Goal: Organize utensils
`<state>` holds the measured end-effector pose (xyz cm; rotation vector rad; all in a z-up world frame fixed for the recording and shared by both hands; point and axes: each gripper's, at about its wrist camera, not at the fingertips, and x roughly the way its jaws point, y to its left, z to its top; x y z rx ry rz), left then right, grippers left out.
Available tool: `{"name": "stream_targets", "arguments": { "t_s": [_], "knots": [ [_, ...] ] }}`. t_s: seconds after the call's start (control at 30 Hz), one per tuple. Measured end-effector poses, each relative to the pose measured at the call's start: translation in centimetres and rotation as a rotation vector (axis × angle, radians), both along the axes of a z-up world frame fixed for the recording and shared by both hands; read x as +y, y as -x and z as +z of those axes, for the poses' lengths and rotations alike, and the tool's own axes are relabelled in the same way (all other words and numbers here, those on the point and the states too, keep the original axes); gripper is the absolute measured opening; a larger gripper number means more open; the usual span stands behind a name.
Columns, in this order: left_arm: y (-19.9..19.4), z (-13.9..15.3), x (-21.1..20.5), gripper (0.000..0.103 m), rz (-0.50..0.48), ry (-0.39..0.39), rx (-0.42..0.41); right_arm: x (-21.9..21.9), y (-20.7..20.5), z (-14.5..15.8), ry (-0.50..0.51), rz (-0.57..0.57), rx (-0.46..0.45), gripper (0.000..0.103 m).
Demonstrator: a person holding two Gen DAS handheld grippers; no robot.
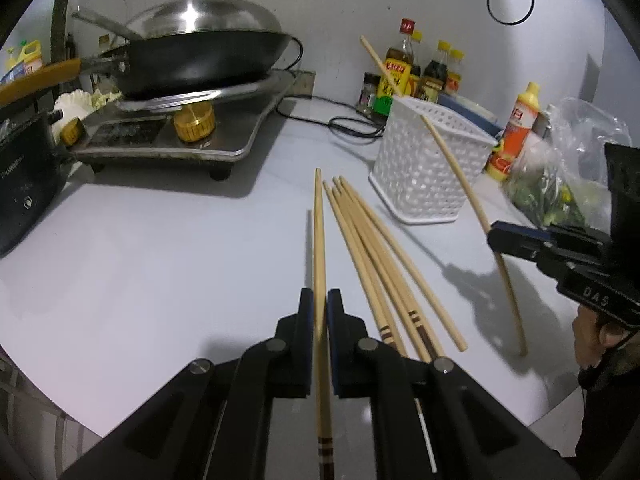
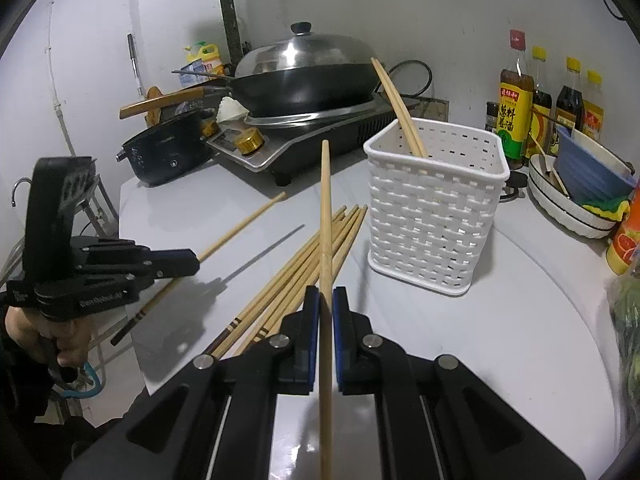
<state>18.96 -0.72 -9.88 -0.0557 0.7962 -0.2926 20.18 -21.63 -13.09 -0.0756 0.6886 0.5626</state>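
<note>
Now both the left gripper [image 1: 319,312] and right gripper [image 2: 326,304] have their fingers clamped on one chopstick each, so the likely next move is tipping each into the white basket [image 2: 436,208] toward the desk's far edge.

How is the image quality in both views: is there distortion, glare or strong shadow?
Left wrist view: strong fisheye bending, black corners; the white basket is sharp, and the right tongs cast a dark shadow on the table. Right wrist view: same curved edges; glare on the wok lid, and a thin shadow line beside the loose chopsticks.
</note>
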Motion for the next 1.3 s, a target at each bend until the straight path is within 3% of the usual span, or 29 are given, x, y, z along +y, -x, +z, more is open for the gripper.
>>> {"name": "stream_targets", "arguments": {
  "t_s": [0.77,1.3],
  "knots": [
    [0.8,8.4,-1.8,0.006,-0.06,0.021,-0.182,-1.5,1.3,5.7,-0.007,-0.025,-0.106,0.006],
    [-1.5,12.0,-3.0,0.006,-0.102,0.049,-0.262,-3.8,0.5,9.4,-0.027,-0.084,-0.182,0.006]
  ]
}}
